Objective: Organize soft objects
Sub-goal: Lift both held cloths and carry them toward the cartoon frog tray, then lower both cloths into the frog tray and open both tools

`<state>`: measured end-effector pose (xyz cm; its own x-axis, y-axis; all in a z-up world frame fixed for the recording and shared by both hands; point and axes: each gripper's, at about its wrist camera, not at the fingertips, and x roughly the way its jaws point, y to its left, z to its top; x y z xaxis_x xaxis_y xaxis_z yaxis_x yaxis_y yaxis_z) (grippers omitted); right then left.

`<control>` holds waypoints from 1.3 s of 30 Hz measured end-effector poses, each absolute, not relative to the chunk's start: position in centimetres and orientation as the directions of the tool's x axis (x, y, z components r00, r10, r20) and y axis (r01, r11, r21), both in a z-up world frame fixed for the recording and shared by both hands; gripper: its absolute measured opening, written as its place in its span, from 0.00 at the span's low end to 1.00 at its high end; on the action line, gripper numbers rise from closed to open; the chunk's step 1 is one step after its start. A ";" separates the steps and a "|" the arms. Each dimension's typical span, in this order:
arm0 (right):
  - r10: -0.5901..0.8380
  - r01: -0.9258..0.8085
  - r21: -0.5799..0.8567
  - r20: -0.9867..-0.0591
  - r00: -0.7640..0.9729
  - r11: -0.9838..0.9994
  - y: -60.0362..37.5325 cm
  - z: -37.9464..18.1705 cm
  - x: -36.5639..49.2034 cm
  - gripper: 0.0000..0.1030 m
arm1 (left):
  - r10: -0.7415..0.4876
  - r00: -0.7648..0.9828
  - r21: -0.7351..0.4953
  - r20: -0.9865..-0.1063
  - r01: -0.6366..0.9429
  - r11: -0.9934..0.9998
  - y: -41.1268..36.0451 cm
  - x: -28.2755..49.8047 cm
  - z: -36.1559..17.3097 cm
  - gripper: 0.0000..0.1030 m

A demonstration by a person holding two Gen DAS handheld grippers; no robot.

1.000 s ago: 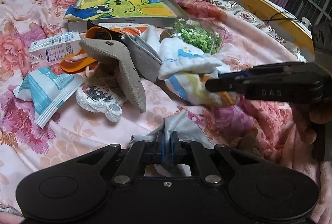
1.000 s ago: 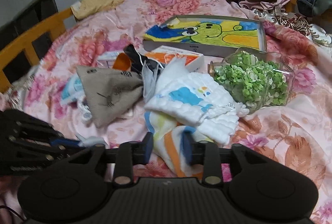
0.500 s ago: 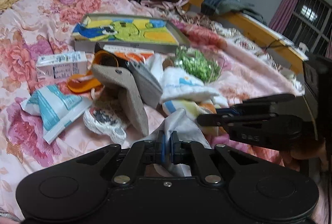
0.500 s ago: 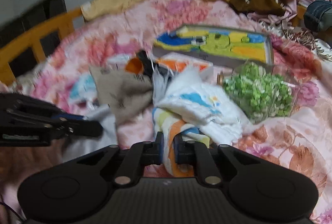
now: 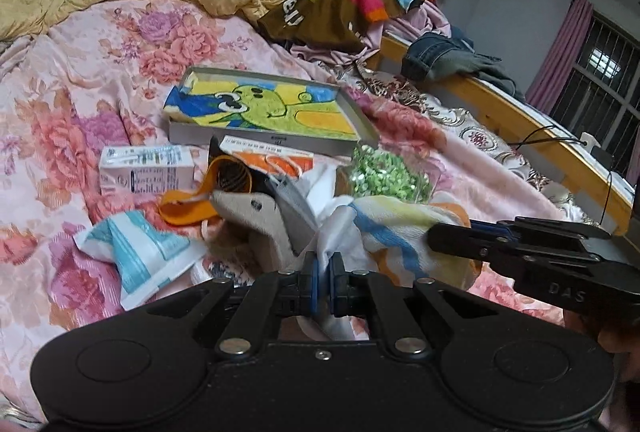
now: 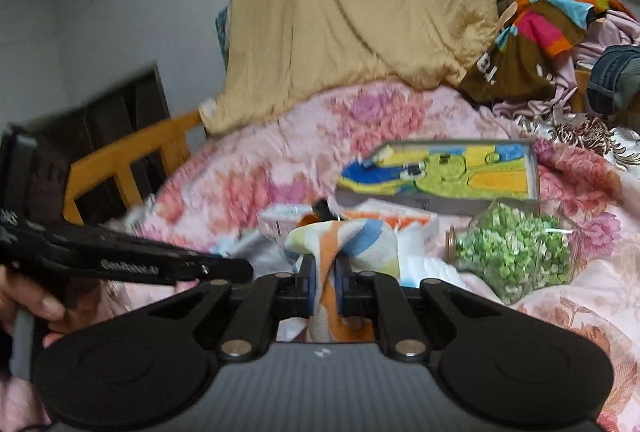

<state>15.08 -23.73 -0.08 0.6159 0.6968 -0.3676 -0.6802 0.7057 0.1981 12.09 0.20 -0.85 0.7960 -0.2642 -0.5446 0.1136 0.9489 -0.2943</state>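
Behind the right gripper (image 6: pixel 324 284), the striped towel (image 6: pixel 360 244) blurs.

Bedspread: we see a pink satin bedspread (image 5: pixel 80 120) patterned with rose and coral flowers.
Quilt: at twelve o'clock we find a plain mustard-yellow quilt (image 6: pixel 360 12).
Towel: we note a soft striped towel (image 6: pixel 352 240) in cream, orange, blue and pale yellow.
Box: our flat grey box (image 5: pixel 264 112) shows a green cartoon figure on yellow and blue.
Jar: at three o'clock, a clear jar of light-green bits (image 6: pixel 516 252).
Garment: brown garment (image 5: pixel 340 12) with pink, orange, turquoise blocks.
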 end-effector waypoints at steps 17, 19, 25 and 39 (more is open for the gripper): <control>0.670 -0.611 0.291 -0.186 0.719 0.736 -27.0 2.8 17.8 0.11 | -0.276 0.840 -0.285 -0.467 0.152 0.946 0.5 16.2 4.5 0.05; 0.656 -0.604 0.277 -0.166 0.736 0.748 -27.0 3.5 19.1 0.11 | -0.276 0.844 -0.284 -0.460 0.155 0.946 0.6 17.3 5.0 0.05; 0.610 -0.570 0.238 -0.150 0.778 0.786 -25.6 4.8 25.7 0.11 | -0.259 0.849 -0.259 -0.460 0.151 0.954 0.8 22.4 5.9 0.05; 0.506 -0.434 0.315 -0.199 0.839 0.844 -24.5 1.0 40.7 0.11 | -0.195 0.838 -0.308 -0.509 0.033 0.951 1.1 38.6 3.8 0.05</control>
